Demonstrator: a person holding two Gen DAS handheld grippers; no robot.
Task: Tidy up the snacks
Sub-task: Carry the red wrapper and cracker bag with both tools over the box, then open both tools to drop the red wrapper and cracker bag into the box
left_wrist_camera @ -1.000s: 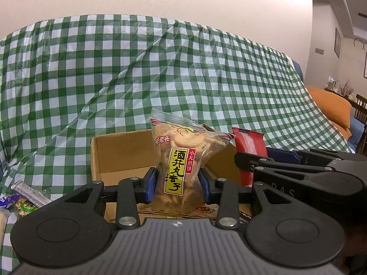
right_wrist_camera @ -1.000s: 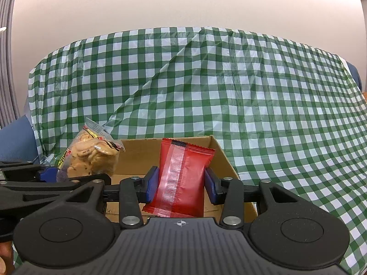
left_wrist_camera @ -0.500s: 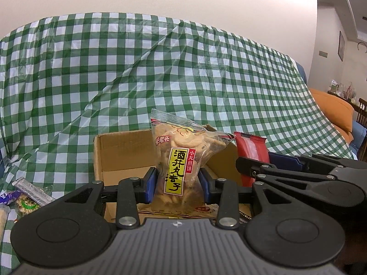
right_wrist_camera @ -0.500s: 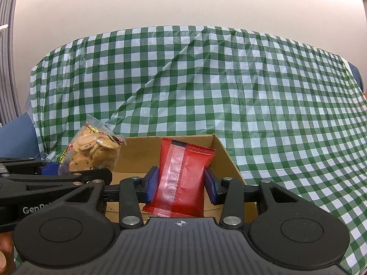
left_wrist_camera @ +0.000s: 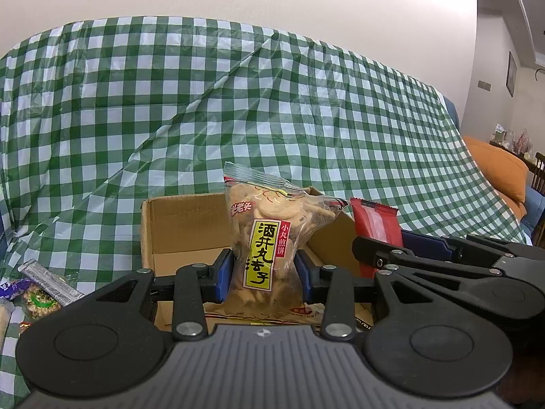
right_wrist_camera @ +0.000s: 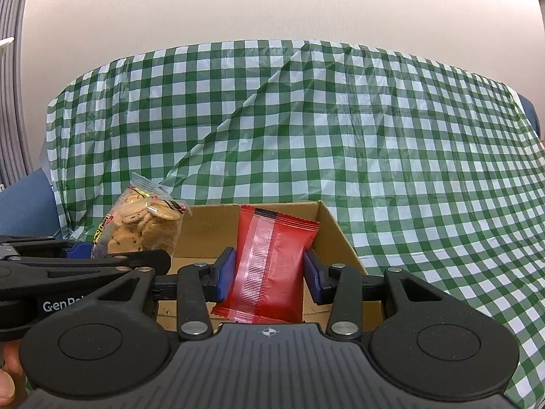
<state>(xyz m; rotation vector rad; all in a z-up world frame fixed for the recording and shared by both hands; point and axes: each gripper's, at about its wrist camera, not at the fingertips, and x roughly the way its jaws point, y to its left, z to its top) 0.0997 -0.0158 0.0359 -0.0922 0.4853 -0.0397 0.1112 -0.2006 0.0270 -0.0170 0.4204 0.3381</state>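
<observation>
My left gripper point(left_wrist_camera: 264, 277) is shut on a clear bag of small biscuits with a yellow label point(left_wrist_camera: 269, 238), held upright over the open cardboard box point(left_wrist_camera: 184, 221). My right gripper point(right_wrist_camera: 269, 277) is shut on a red snack packet point(right_wrist_camera: 272, 262), held upright over the same box point(right_wrist_camera: 337, 235). The two grippers are side by side: the right gripper and red packet point(left_wrist_camera: 374, 221) show at the right of the left wrist view, and the biscuit bag point(right_wrist_camera: 143, 225) shows at the left of the right wrist view.
The box sits on a table under a green and white checked cloth point(left_wrist_camera: 272, 102). Several loose snack packets point(left_wrist_camera: 41, 289) lie on the cloth left of the box. An orange cushion point(left_wrist_camera: 497, 167) is at the far right.
Both grippers have drifted slightly; the box and table sit a little lower and more to the right in the left wrist view. Both grips are unchanged.
</observation>
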